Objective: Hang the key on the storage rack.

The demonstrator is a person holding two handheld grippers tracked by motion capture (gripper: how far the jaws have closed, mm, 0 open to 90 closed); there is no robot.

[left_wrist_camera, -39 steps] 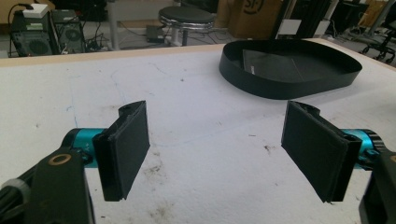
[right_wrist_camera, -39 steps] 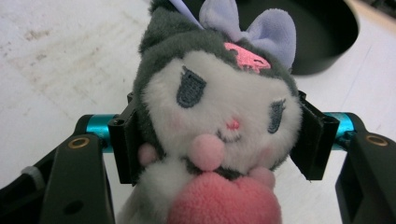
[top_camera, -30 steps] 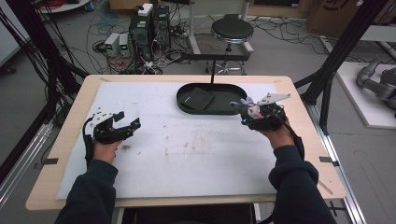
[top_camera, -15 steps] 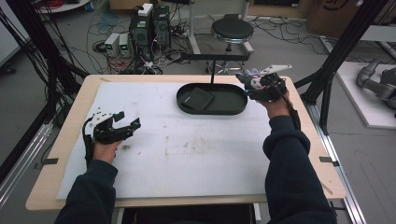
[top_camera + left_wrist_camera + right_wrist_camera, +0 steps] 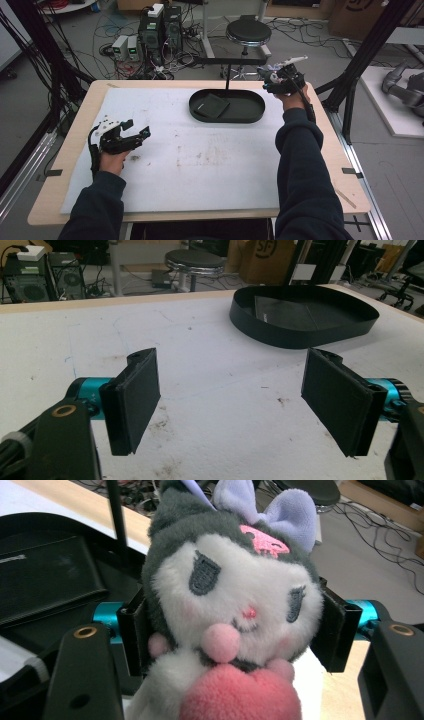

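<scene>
While left tongs (image 5: 232, 405) gape empty, right tongs (image 5: 235, 625) clamp one plush toy (image 5: 227, 605).

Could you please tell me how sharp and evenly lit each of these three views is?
High view: even light, slightly soft, no strong shadows on the table. Left gripper view: the open left gripper and black tray are fairly sharp, the background softer. Right gripper view: the plush toy clamped in the right gripper is crisp, the floor behind blurred.
</scene>
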